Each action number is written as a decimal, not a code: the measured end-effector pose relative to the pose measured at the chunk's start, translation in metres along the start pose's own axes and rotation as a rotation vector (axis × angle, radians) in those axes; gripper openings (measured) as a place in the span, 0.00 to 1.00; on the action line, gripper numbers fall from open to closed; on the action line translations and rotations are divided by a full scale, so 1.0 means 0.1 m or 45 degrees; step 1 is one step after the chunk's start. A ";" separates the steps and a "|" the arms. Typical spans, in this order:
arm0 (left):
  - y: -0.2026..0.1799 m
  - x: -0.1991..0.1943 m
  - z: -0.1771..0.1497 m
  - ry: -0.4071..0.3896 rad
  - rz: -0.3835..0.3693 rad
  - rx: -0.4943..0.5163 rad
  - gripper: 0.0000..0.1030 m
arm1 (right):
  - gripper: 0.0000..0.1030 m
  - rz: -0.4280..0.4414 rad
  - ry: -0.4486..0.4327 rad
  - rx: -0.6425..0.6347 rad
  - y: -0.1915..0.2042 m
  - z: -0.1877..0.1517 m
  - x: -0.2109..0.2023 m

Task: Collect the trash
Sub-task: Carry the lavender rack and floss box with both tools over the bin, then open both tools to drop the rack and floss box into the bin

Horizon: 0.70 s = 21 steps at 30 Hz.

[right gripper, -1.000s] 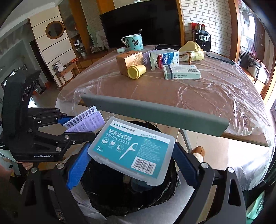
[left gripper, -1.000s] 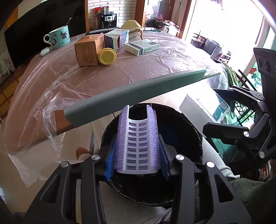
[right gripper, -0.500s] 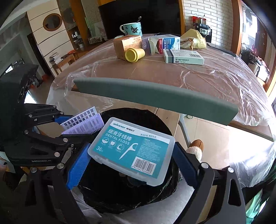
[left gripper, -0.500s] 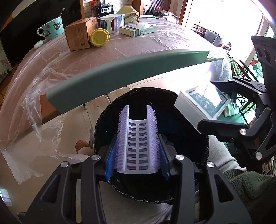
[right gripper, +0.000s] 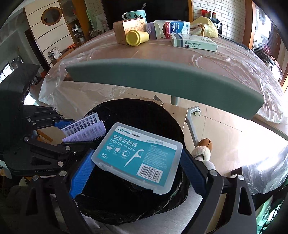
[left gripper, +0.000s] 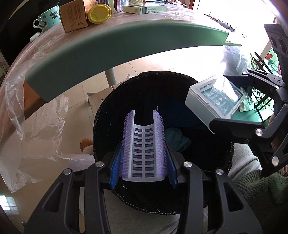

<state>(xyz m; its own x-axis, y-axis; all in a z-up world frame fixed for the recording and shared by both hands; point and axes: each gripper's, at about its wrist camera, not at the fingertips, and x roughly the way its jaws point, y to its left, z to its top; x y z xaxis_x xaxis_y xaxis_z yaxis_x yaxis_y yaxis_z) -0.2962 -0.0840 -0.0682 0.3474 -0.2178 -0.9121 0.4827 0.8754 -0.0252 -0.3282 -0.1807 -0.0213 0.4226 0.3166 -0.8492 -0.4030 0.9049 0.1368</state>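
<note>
My left gripper (left gripper: 144, 144) is shut on a white and purple strip of small vials (left gripper: 143, 144), held over the open black-lined trash bin (left gripper: 111, 115). My right gripper (right gripper: 136, 158) is shut on a clear dental floss box with a teal label (right gripper: 136, 154), held over the same bin (right gripper: 136, 111). The box also shows at the right of the left wrist view (left gripper: 214, 97), over the bin's right rim. The vial strip shows at the left of the right wrist view (right gripper: 84, 127). Some dark teal trash lies inside the bin (left gripper: 176, 138).
A grey-green chair back (left gripper: 117, 45) curves above the bin, between it and the plastic-covered table (right gripper: 207, 61). On the table stand a brown carton (right gripper: 127, 28), a yellow cup on its side (right gripper: 136, 37), medicine boxes (right gripper: 194, 43) and a teal mug (right gripper: 135, 14). A slippered foot (right gripper: 203, 147) is beside the bin.
Both grippers have moved down and forward over the bin, still holding their items. The bin and chair back loom larger; the floss box is now over the bin's rim.
</note>
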 end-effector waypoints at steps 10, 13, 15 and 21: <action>0.01 0.20 0.02 0.051 0.033 0.013 0.43 | 0.89 -0.021 0.038 -0.015 0.01 -0.02 0.16; 0.00 0.24 0.01 0.065 0.046 0.020 0.43 | 0.89 -0.030 0.047 -0.015 0.02 -0.04 0.20; 0.00 0.26 0.00 0.074 0.056 0.027 0.43 | 0.89 -0.040 0.050 -0.017 0.02 -0.04 0.22; -0.02 0.33 0.00 0.094 0.073 0.032 0.43 | 0.89 -0.065 0.062 -0.033 0.06 -0.02 0.31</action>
<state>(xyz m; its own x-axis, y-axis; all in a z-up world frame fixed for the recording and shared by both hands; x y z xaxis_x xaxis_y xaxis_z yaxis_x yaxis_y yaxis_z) -0.2856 -0.0933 -0.0981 0.3153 -0.1340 -0.9395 0.4838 0.8744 0.0376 -0.3190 -0.1662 -0.0481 0.4037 0.2555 -0.8785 -0.4030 0.9117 0.0800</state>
